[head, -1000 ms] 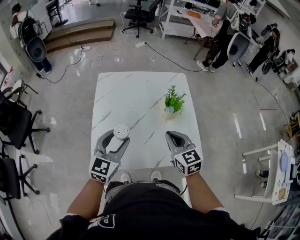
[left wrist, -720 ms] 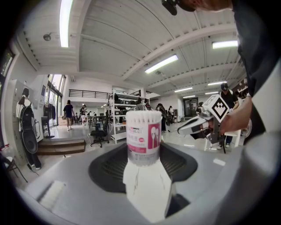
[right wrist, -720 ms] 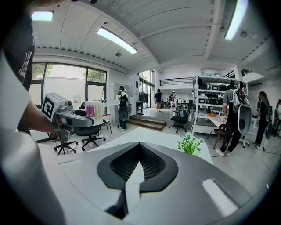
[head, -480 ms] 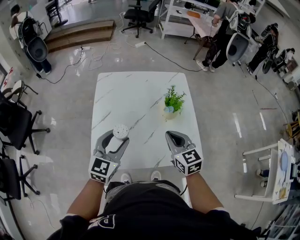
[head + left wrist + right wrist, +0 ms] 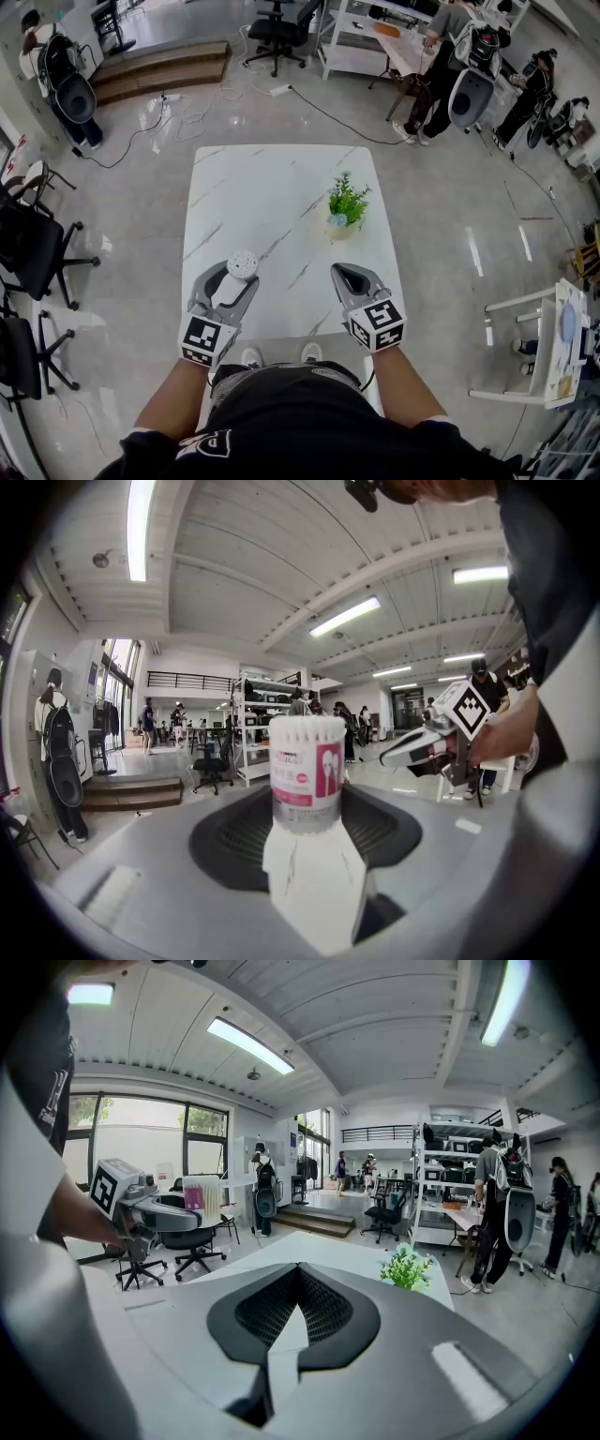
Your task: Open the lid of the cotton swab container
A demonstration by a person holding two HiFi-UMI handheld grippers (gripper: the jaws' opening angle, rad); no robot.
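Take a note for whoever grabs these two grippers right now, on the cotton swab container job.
Left gripper: jaws wide, closed on the cotton swab container, holding it upright over the near left of the table.
Right gripper: shut, empty, over the table's near right, apart from the container.
Done: container grasped.
Left: the lid looks still on; bring the right gripper to it and open it.
The potted plant stands farther back on the right, out of the way.
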